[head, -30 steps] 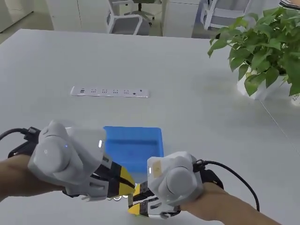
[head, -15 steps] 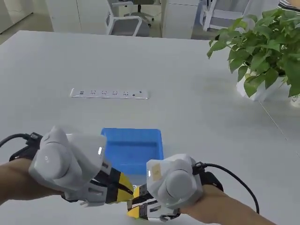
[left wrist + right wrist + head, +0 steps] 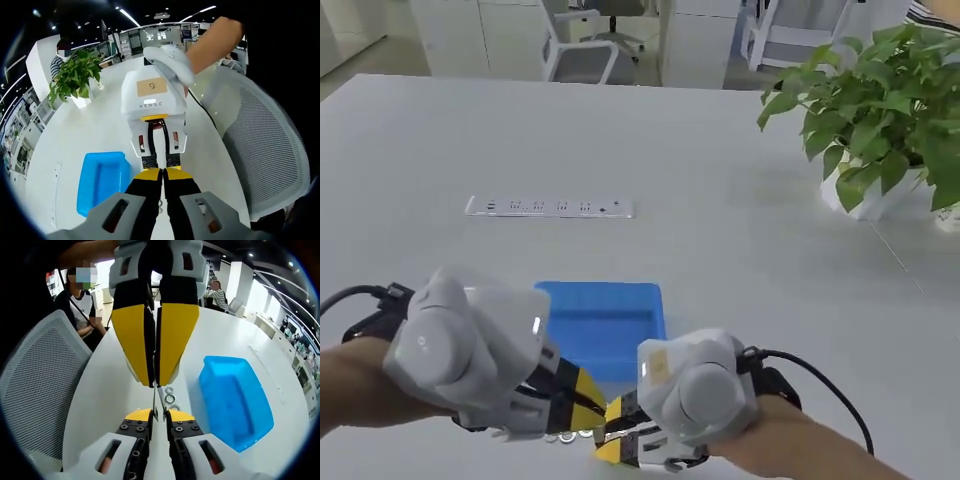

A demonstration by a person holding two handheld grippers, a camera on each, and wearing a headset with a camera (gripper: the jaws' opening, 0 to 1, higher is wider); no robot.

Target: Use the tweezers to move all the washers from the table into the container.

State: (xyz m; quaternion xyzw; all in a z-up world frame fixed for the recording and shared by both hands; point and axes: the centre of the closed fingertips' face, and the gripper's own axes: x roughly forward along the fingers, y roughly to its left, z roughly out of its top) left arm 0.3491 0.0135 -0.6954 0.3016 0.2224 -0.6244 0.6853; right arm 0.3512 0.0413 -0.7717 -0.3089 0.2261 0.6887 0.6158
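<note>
Tweezers between two grippers, washers on the table

Both grippers are low over the near edge of the white table (image 3: 720,230). They point at each other, nose to nose. The left gripper (image 3: 154,381) has big yellow jaws. They are almost shut, with just a thin crack between them. The thin metal tweezers (image 3: 154,402) sit in that crack, so this gripper has hold of them. The two legs of the tweezers stick out past the yellow jaws. They reach in between the small black and yellow tips of the right gripper (image 3: 159,416). Those jaws are close together too, one on each side of the legs. I cannot tell if they squeeze the tweezers or just sit beside them.

The washers (image 3: 169,395) are small silver rings. They lie on the table right under the spot where the two grippers meet, close beside the ends of the tweezers. I cannot tell if the tweezers touch one.

The blue container (image 3: 605,320) is a low, flat tray. It sits on the table just past the grippers, near the washers but apart from them.

Farther back on the table lies a long white power strip (image 3: 550,207). A green plant (image 3: 880,110) in a white pot stands at the right side of the table. Office chairs (image 3: 585,45) stand beyond the far edge. A white mesh chair (image 3: 265,150) is close behind the person who holds the grippers. A black cable (image 3: 820,375) runs back from the right gripper.
</note>
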